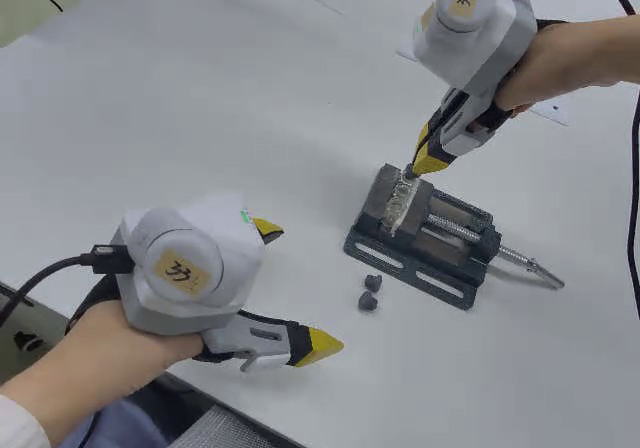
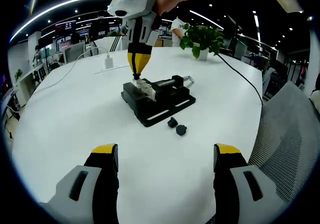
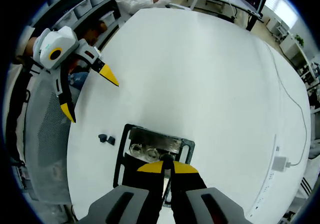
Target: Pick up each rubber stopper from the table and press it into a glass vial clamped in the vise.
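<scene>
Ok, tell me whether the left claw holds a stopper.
No, the left claw is wide open and empty; two stoppers lie on the table.

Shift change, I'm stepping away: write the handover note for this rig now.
Left gripper: open, empty, held above the table at its near edge.
Right gripper: shut on what looks like a held stopper, tips down at the vials clamped in the vise.
Done: cannot tell how many vials are already stoppered.
Left: finish this press, then the two loose stoppers on the table beside the vise.
</scene>
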Motion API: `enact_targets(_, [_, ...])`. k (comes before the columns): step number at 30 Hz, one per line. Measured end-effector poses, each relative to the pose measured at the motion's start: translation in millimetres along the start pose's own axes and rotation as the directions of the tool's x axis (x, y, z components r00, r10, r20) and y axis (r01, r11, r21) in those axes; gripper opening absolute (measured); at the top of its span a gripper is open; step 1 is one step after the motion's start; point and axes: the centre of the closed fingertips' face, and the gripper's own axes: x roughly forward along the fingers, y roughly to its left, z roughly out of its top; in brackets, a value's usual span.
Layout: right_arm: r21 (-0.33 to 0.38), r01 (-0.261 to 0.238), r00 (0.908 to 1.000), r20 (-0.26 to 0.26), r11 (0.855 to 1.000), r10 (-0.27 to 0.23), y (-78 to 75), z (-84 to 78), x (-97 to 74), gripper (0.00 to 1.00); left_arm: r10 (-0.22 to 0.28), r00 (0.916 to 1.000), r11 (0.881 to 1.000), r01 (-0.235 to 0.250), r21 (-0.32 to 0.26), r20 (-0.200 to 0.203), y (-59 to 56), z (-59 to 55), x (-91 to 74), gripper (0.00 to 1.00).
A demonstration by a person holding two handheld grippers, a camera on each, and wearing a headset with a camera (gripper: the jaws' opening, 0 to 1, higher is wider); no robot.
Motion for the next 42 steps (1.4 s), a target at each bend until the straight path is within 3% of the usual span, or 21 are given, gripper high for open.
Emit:
enact_targets(8, [0.014, -0.001, 1.0, 0.009, 1.0, 0.001, -1.3, -0.2, 1.2, 0.0, 0.003, 1.0, 1.0, -0.003, -0.01, -0.001, 1.2, -1.4, 1.8, 0.76])
enact_targets(13, [-0.037, 0.018, 0.9987, -0.048, 0.999, -0.019, -0.3, 2.2, 2.8, 0.0, 0.002, 1.0, 1.0, -0.002, -0.013, 0.0, 1.8, -1.8, 2.8, 0.75])
enact_targets(17, [-0.039, 0.017, 0.9973, -0.071, 0.999, -0.02, 0.3, 2.6, 3.3, 0.0, 0.006, 1.0, 1.0, -0.005, -0.016, 0.004, 2.3, -1.4, 2.7, 0.75])
enact_targets(24, [-0.025, 0.023, 0.9975, -0.066, 0.999, -0.025, 0.9, -0.1, 3.2, 0.0, 0.006, 1.0, 1.0, -0.006, -0.019, 0.003, 1.5, -1.5, 5.2, 0.75])
enact_targets(31, [-0.041, 0.031, 0.9945, -0.098, 0.999, -0.035, 0.2, 1.8, 4.9, 0.0, -0.002, 1.0, 1.0, 0.002, -0.021, 0.004, -0.9, 0.7, 8.5, 0.74])
enact_targets(33, [-0.077, 0.036, 0.9931, -0.109, 0.996, -0.045, 1.5, 1.9, 4.9, 0.0, -0.003, 1.0, 1.0, 0.003, -0.016, 0.001, -0.7, 0.8, 9.0, 0.74])
enact_targets(36, [-0.049, 0.04, 0.9939, -0.1, 0.998, -0.045, -0.4, -0.3, 4.2, 0.0, -0.003, 1.0, 1.0, 0.003, -0.015, 0.004, 0.0, 2.5, 9.6, 0.74])
enact_targets(42, [-0.06, 0.05, 0.9907, -0.124, 0.997, -0.057, 0.1, -1.5, 5.3, 0.0, -0.005, 1.0, 1.0, 0.005, -0.009, 0.005, 0.2, 6.6, 9.3, 0.74])
